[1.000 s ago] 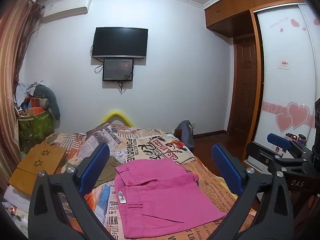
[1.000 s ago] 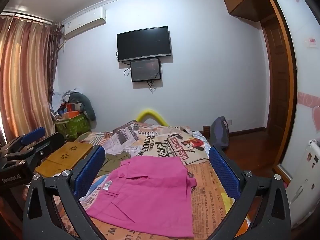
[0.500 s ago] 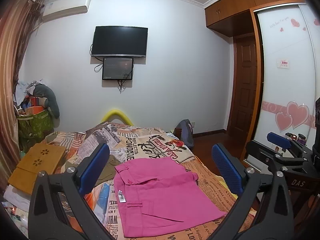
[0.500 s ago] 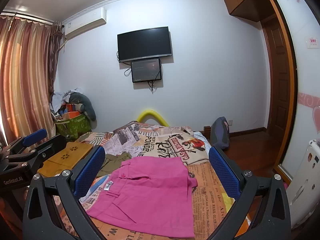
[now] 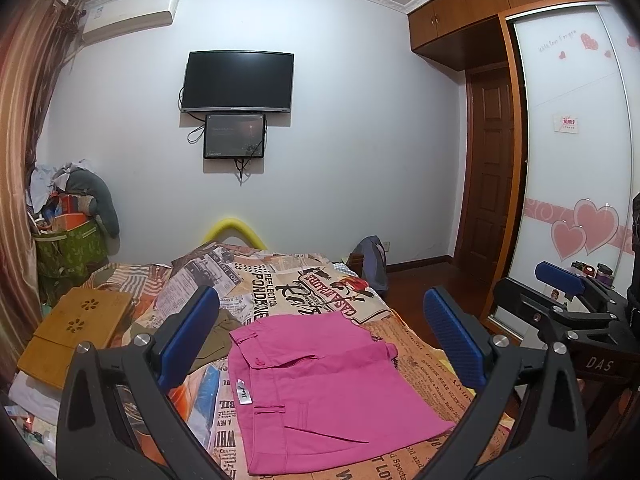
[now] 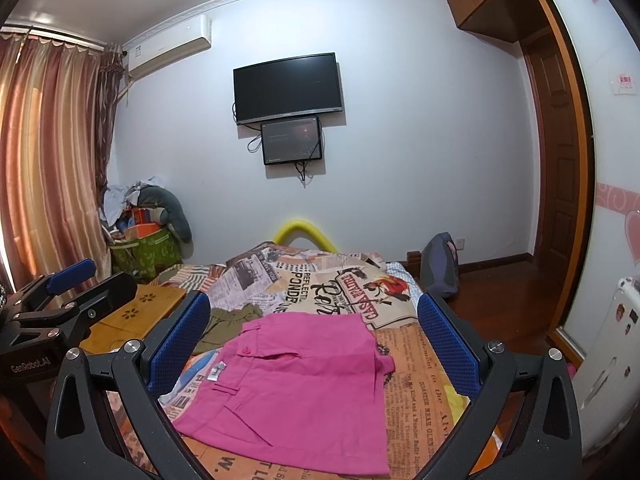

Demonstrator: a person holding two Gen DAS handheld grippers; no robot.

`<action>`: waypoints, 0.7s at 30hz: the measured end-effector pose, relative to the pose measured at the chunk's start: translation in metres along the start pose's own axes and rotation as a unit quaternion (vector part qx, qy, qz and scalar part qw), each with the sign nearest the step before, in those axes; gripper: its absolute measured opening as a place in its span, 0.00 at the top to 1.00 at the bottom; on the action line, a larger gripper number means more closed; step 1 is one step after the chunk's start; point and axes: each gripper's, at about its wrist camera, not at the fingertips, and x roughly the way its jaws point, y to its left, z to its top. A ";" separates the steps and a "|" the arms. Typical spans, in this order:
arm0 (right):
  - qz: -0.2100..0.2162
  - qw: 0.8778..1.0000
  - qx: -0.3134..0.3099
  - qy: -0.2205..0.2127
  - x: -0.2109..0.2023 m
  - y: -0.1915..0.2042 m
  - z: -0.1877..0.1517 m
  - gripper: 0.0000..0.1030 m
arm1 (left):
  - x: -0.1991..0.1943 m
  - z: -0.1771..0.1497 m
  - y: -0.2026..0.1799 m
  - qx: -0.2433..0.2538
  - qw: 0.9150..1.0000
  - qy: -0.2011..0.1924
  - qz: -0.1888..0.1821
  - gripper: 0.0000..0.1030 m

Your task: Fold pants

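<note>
Pink pants (image 5: 320,384) (image 6: 304,384) lie folded into a flat rectangle on the newspaper-print bedspread (image 5: 304,284) (image 6: 416,384), a white label showing at their left edge. My left gripper (image 5: 320,336) hovers above and in front of them, open, nothing between its blue pads. My right gripper (image 6: 316,340) is likewise raised over the pants and open. Each gripper appears at the edge of the other's view: the right gripper (image 5: 560,280) at the far right, the left gripper (image 6: 68,276) at the far left.
An olive-green garment (image 5: 218,334) (image 6: 228,324) lies just left of the pants. A wooden lap tray (image 5: 76,332) (image 6: 136,312) sits on the bed's left side. A cluttered green bag (image 5: 68,240) stands by the curtain; a backpack (image 6: 440,268) and wardrobe (image 5: 576,160) are to the right.
Both cameras have drifted very slightly; the pants and the open grippers stay as they were.
</note>
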 end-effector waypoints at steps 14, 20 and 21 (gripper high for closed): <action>0.000 1.000 0.000 0.000 0.001 0.000 -0.001 0.00 | 0.000 -0.002 0.000 0.003 1.000 -0.001 0.000 0.00; 0.000 1.000 0.000 0.000 0.001 0.000 -0.001 0.00 | 0.000 -0.001 -0.001 0.003 1.000 0.000 0.000 0.00; 0.000 1.000 0.000 0.000 0.000 0.000 -0.001 0.00 | 0.000 -0.001 -0.001 0.003 1.000 0.000 0.000 0.00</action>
